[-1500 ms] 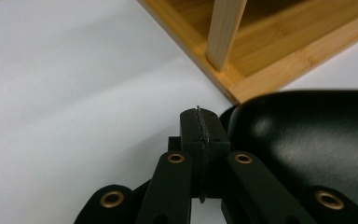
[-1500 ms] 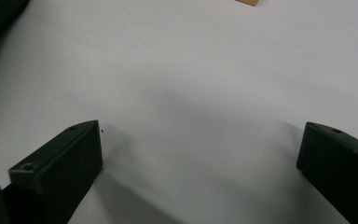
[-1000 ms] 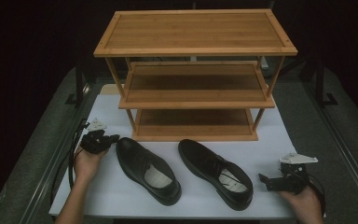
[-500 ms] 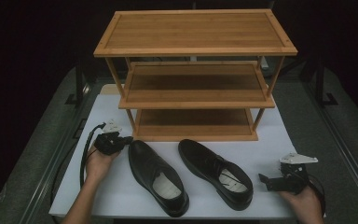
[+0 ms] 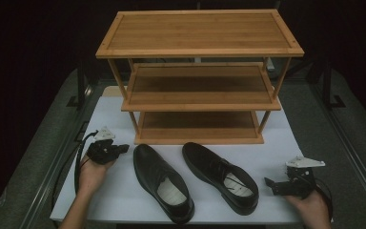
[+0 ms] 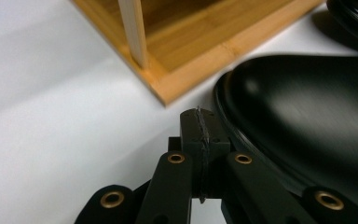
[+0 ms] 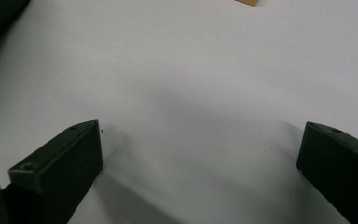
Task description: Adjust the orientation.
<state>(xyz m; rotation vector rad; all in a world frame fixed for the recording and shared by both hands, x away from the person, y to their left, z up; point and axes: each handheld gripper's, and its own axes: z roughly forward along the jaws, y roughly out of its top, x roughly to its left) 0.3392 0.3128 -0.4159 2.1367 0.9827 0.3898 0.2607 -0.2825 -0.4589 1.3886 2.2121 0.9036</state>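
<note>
The left gripper (image 5: 122,149), jaws pressed together on nothing, noses at the left shoe's (image 5: 162,180) toe (likely nudging it toward the rack (image 5: 198,47)); the right gripper (image 5: 272,183) rests apart on the desk (image 5: 276,148)

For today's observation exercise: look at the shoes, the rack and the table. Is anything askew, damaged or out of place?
Nothing looks damaged or spilled. The two black shoes sit on the white table in front of the wooden rack, not on its bare shelves. The left shoe and right shoe both lie at an angle to the rack's front edge rather than square to it.
</note>
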